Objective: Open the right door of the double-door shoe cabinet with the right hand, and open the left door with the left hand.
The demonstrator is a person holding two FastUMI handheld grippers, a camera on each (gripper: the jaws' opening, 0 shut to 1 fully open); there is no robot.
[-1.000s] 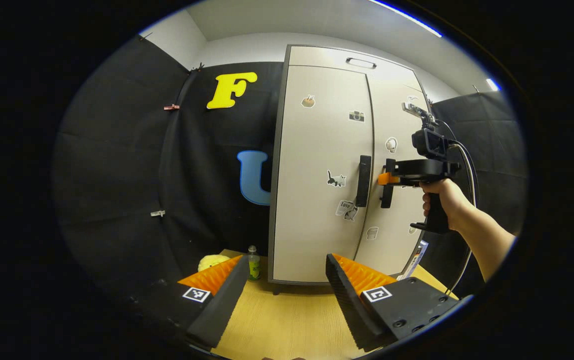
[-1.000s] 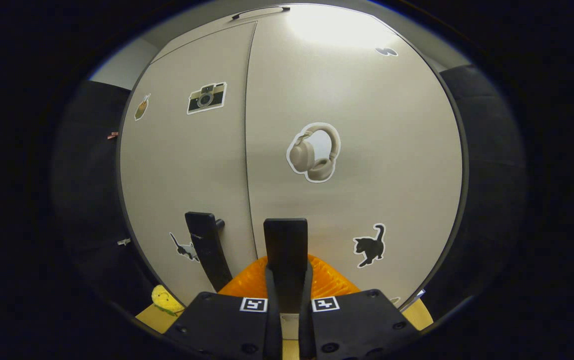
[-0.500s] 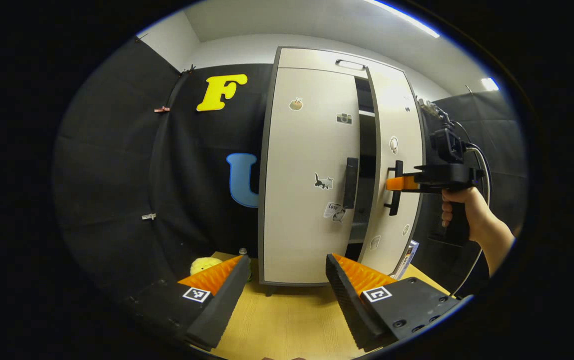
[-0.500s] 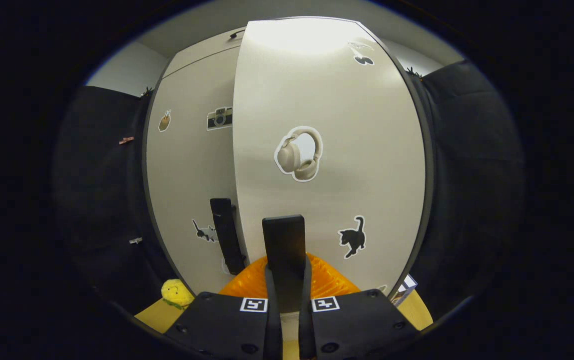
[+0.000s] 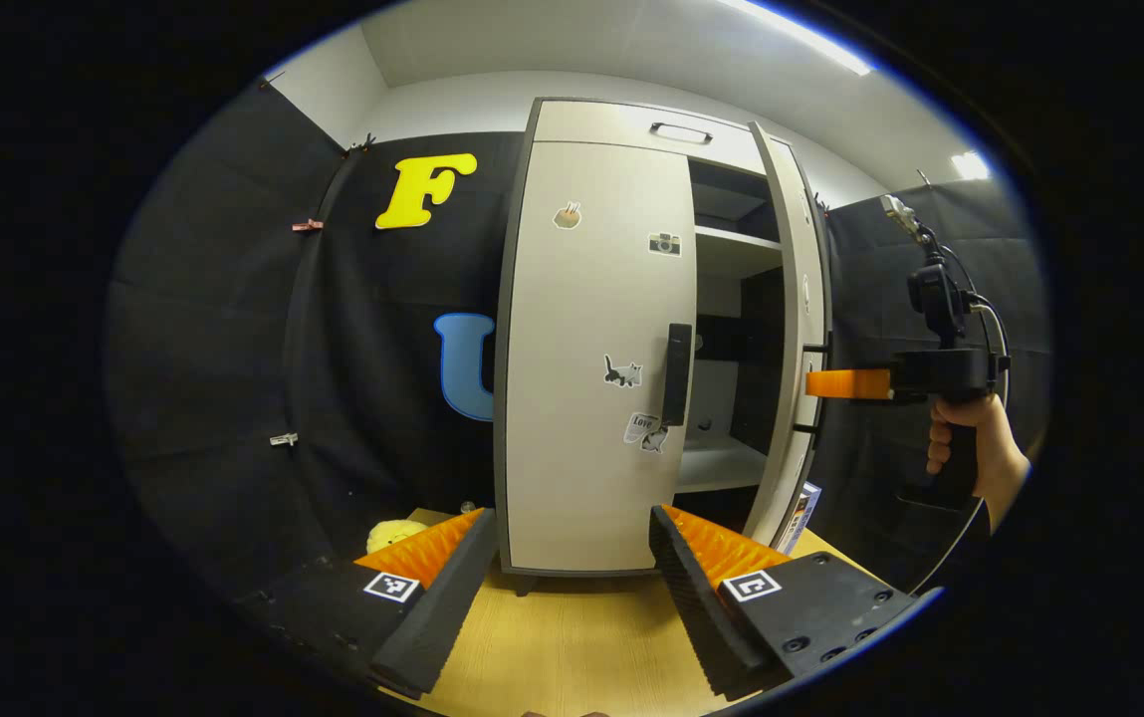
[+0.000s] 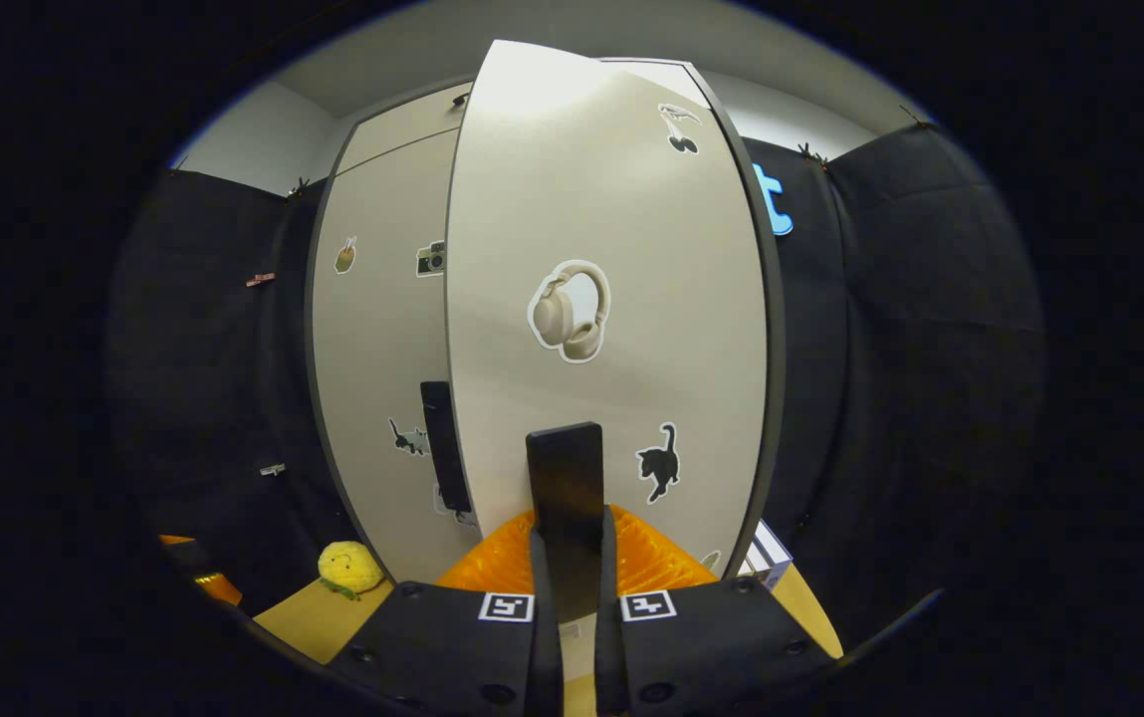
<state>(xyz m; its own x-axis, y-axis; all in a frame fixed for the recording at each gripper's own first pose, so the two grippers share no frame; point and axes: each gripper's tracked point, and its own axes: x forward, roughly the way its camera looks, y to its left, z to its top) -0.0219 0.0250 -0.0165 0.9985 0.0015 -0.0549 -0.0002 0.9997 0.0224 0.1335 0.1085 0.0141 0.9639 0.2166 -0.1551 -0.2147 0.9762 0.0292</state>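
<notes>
Right gripper (image 6: 568, 558) clamped on the right door's handle (image 6: 565, 483), both fingers pressed to its sides, handle rising straight ahead between them. Right door (image 6: 611, 329) swung well out from the shoe cabinet (image 5: 631, 124), stickers of headphones and a black cat on its face just beyond the fingertips. Seen from the left gripper view as well: right gripper (image 5: 820, 383) far ahead and to the right, held by a hand (image 5: 970, 438) on its grip, a cable trailing down from it.

Left gripper (image 5: 567, 558) hanging free, jaws spread wide, nothing between them, low over a light wooden tabletop (image 5: 572, 647). Left door (image 5: 596, 358) straight ahead, shut, its dark handle (image 5: 676, 373) at the inner edge, well apart from the fingertips. White shelves (image 5: 721, 463) and a dark interior visible through the gap past that handle.

Black cloth walls on both sides of the cabinet, clipped at the seams; white wall and ceiling with strip lights above. Yellow plush toy (image 6: 350, 568) on the tabletop, ahead-left of the right gripper, beside the cabinet's foot. Small box (image 6: 769, 566) ahead-right, just behind the open door's lower corner.
</notes>
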